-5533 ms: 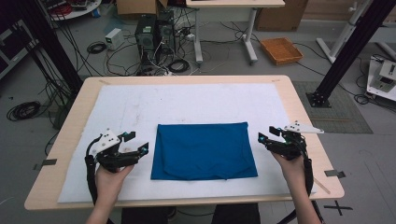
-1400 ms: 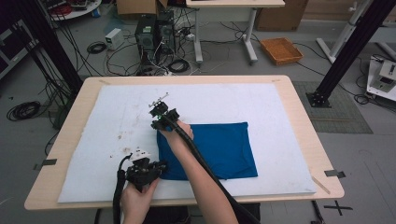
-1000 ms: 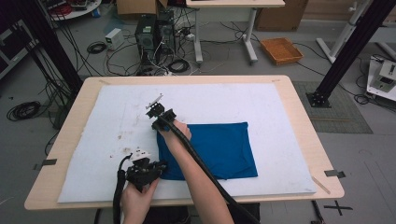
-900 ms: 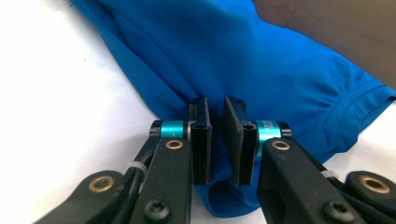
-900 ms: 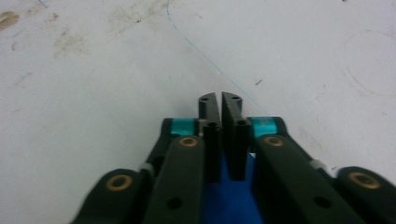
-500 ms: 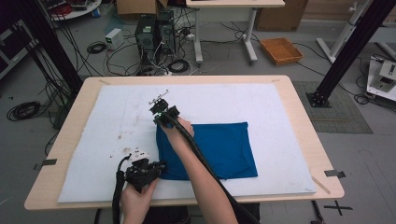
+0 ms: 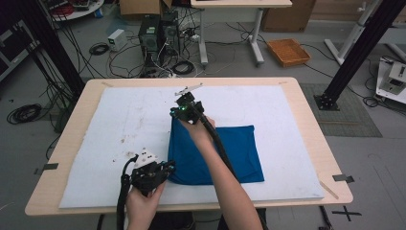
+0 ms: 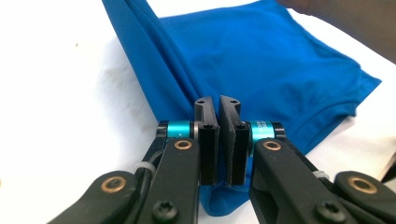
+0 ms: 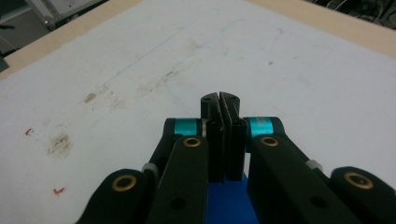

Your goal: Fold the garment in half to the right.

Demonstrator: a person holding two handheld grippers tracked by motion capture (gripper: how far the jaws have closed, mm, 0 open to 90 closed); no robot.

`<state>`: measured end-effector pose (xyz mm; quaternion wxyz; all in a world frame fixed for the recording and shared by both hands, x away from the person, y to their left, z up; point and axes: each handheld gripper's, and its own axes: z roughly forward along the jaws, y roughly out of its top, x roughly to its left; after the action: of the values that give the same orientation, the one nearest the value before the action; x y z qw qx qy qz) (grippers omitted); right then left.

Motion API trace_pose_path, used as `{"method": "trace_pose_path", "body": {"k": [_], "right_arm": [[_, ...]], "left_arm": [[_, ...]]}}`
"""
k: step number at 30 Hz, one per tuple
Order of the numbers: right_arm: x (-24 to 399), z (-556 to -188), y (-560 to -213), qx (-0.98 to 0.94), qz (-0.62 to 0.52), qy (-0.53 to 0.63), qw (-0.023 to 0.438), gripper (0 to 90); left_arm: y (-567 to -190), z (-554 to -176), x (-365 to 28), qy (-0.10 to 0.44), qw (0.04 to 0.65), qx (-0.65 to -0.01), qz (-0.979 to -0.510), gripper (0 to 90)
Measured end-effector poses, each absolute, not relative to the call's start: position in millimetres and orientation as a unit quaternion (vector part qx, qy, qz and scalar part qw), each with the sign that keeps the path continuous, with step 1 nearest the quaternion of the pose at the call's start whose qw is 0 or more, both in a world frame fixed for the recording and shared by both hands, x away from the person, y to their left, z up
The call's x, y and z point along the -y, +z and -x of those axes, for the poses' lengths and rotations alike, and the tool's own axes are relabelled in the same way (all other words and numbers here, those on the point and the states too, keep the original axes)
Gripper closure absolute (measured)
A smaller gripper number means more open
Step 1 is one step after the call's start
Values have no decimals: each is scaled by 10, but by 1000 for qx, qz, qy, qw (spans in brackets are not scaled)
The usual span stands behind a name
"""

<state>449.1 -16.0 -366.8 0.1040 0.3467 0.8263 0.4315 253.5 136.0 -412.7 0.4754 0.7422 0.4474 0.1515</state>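
Observation:
A folded blue cloth (image 7: 230, 148) lies on the white mat (image 7: 119, 120). My left gripper (image 7: 168, 168) is at the cloth's near left corner; its jaws have just been closing and now stand shut with blue cloth (image 8: 261, 56) pinched between them (image 8: 218, 100). My right arm reaches across the cloth to its far left corner. There my right gripper (image 7: 175, 114) is shut on the corner, with a bit of blue cloth (image 9: 229, 200) below its closed jaws (image 9: 219, 98). The cloth's left edge runs taut and raised between the two grippers.
The mat covers most of the wooden table (image 7: 306, 120) and has brown stains (image 7: 127, 139) left of the cloth. On the floor behind the table are computer towers (image 7: 155, 33), cables and an orange tray (image 7: 288, 51). A black post (image 7: 354, 52) stands at the right.
My right gripper has risen and moved right and away with the far left corner, lifting the cloth's left edge. The left gripper has risen slightly at the near corner.

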Motion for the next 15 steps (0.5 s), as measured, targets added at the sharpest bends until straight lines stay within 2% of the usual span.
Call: {"method": "trace_pose_path", "body": {"k": [15], "right_arm": [[1103, -4420, -3350, -805, -357, 458, 119, 895]], "left_arm": [[-3902, -2629, -597, 121, 515, -388, -755, 860]]}}
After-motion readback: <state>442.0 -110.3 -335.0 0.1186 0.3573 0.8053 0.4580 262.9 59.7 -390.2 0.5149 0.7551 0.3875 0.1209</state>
